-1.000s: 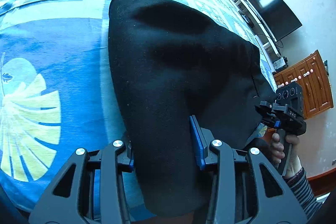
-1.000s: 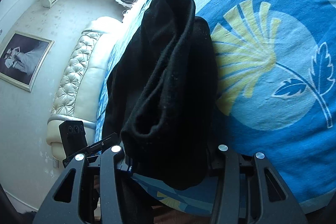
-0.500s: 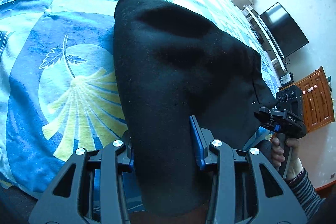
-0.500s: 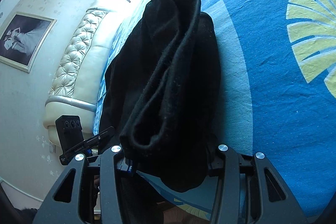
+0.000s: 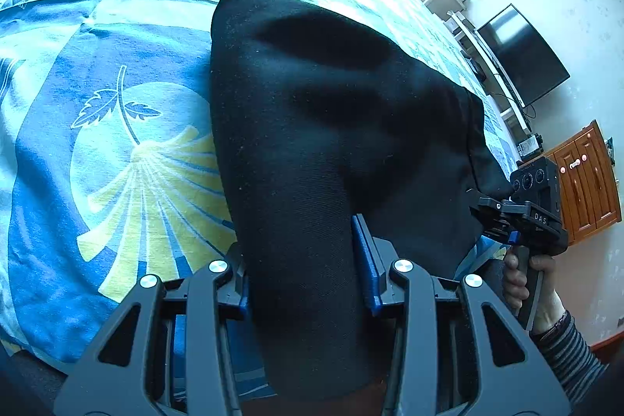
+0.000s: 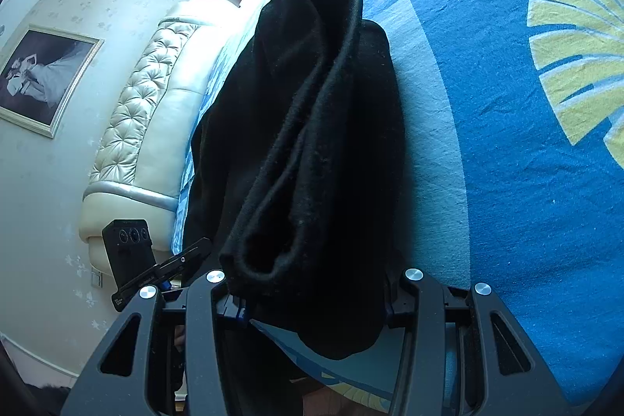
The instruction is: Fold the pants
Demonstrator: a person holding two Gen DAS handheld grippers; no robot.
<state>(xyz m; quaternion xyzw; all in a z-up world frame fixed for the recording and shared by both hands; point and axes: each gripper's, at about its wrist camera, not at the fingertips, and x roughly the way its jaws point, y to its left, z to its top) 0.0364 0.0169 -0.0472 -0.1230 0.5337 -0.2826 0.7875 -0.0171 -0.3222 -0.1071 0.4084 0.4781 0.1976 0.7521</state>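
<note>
Left wrist view: the left gripper (image 5: 306, 275) is clenched on a thick bunch of the black, soft fabric pants (image 5: 331, 127), which fills the space between its two blue-padded fingers (image 5: 366, 260). From the jaws the cloth spreads forward and to the right as a broad dark sheet lying over the blue bedspread with a yellow fan-leaf print (image 5: 117, 158). At the right of the jaws, the right gripper (image 5: 503, 217) bites the far edge of the same cloth, a hand (image 5: 522, 283) wrapped round its handle.

Right wrist view: the right gripper (image 6: 312, 295) is clamped on a rolled, layered hem of the pants (image 6: 312, 127); the garment runs straight ahead from its fingers. The bedspread (image 6: 526, 162) lies right of the jaws. To the left of the jaws the left gripper (image 6: 171, 268) shows beside the cloth, with a cream tufted leather headboard (image 6: 144, 119) beyond it.
</note>
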